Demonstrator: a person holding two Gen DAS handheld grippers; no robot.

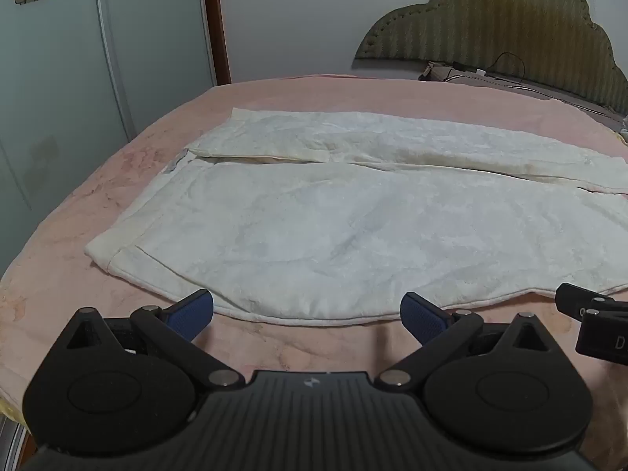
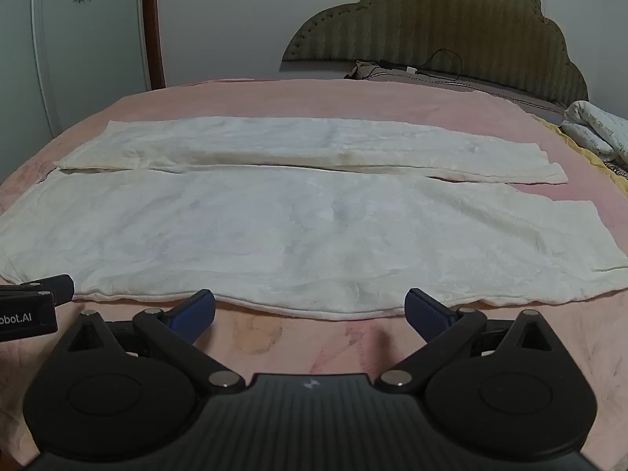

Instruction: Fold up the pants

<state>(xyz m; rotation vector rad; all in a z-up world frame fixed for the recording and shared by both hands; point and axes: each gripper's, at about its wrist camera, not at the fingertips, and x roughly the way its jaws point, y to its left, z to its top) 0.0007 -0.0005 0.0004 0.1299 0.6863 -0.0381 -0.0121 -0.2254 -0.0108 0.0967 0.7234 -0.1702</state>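
Observation:
White fleece pants [image 1: 314, 227] lie flat across the pink bed, waistband at the left, both legs stretching right side by side. They also show in the right wrist view [image 2: 298, 231]. My left gripper [image 1: 307, 312] is open and empty, its blue pads just short of the pants' near edge by the waist end. My right gripper [image 2: 310, 310] is open and empty, also just short of the near edge, further along the near leg. Part of the right gripper shows in the left wrist view [image 1: 588, 314], and part of the left gripper shows in the right wrist view [image 2: 35, 302].
The pink blanket [image 1: 98, 204] covers the bed. A padded headboard [image 2: 431, 27] stands at the far right with pillows and a black cable [image 2: 439, 66] below it. Folded patterned bedding [image 2: 596, 129] lies at the right edge. A wardrobe [image 1: 78, 59] stands beyond the bed's left side.

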